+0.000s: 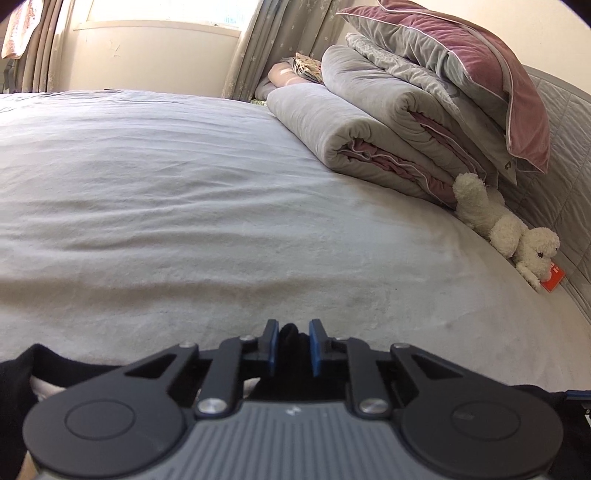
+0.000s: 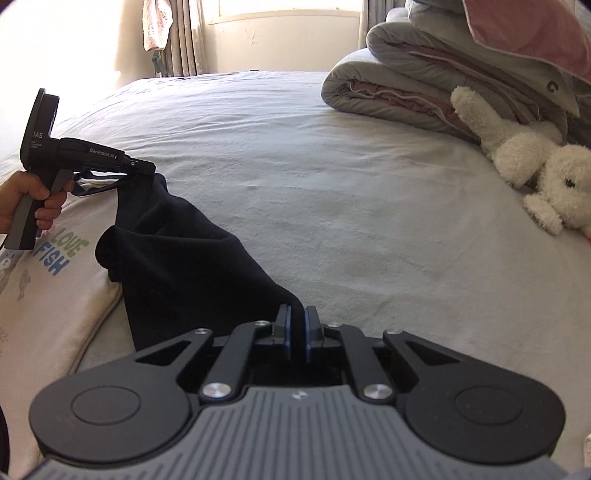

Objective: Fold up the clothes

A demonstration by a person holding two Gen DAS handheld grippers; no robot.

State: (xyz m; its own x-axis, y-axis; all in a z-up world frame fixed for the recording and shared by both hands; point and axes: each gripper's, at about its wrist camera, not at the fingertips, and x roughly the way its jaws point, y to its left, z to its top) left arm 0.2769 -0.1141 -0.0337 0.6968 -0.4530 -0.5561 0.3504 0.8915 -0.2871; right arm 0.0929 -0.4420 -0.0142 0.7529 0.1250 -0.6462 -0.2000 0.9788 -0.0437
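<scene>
Black garment [image 2: 177,254] hangs creased, pinched between left tongs [image 2: 146,168] and right tongs [image 2: 297,328].

grey bed [image 1: 184,206], sunlit window [image 1: 162,11], curtains [image 1: 255,44], folded quilts [image 1: 388,122].

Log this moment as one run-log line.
task: fold clothes | left gripper: jaws shut on black garment | right gripper: jaws shut on same garment | garment: held between both above bed | fold: not done
</scene>
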